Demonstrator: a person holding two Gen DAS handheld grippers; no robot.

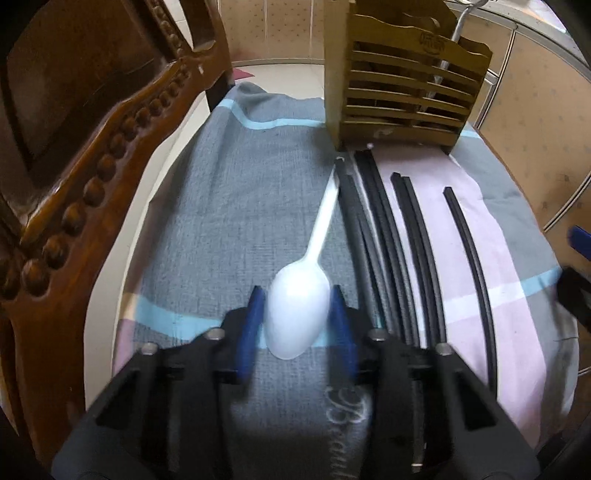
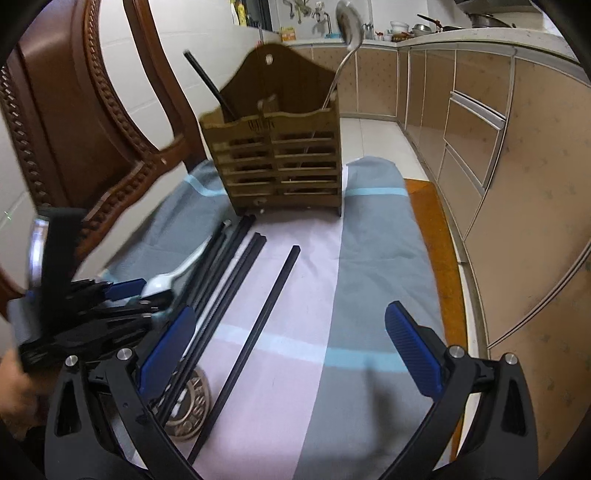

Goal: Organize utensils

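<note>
A white plastic spoon (image 1: 299,314) lies on the striped cloth (image 1: 229,206), its handle pointing toward a slatted wooden utensil holder (image 1: 402,85). My left gripper (image 1: 297,291) has its blue pads against both sides of the spoon's bowl, so it is shut on it. Several black chopsticks (image 1: 384,236) lie side by side to the spoon's right. In the right wrist view my right gripper (image 2: 291,310) stands wide open above the cloth, with a single black chopstick (image 2: 266,317) lying below the gap. The holder (image 2: 273,162) contains a metal ladle (image 2: 349,22) and one black chopstick (image 2: 207,81). The left gripper (image 2: 125,291) shows at the left.
A carved wooden chair back (image 1: 92,147) rises close along the left. A round embossed metal piece (image 2: 192,406) lies under the near ends of the chopsticks. Kitchen cabinets (image 2: 517,184) run along the right, beyond the cloth's edge.
</note>
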